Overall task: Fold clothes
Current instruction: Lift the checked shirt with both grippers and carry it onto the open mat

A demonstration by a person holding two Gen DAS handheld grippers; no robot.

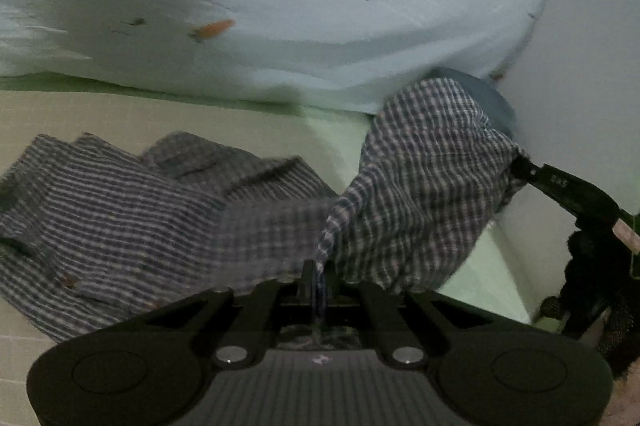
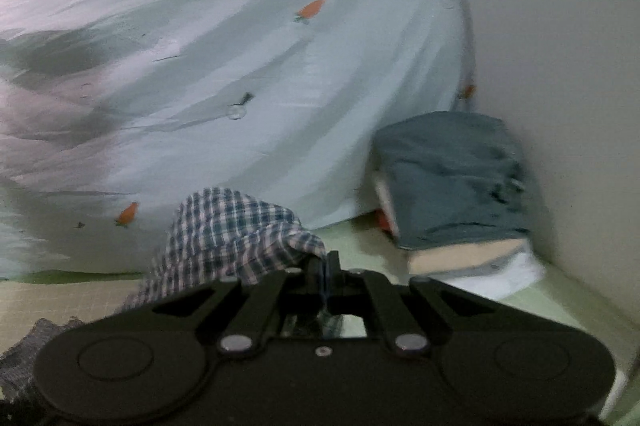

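Crinkled checked shirt (image 1: 420,193) in both tools

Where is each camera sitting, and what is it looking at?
Left wrist view: sits on the left gripper, looking along its fingers, shut on the checked shirt on the green mat; the right gripper shows too, pinching the shirt.
Right wrist view: sits on the right gripper, looking along its fingers past a pinched fold of the shirt toward folded clothes by the wall.
Both show: the shirt, the mat, and the carrot-print sheet.
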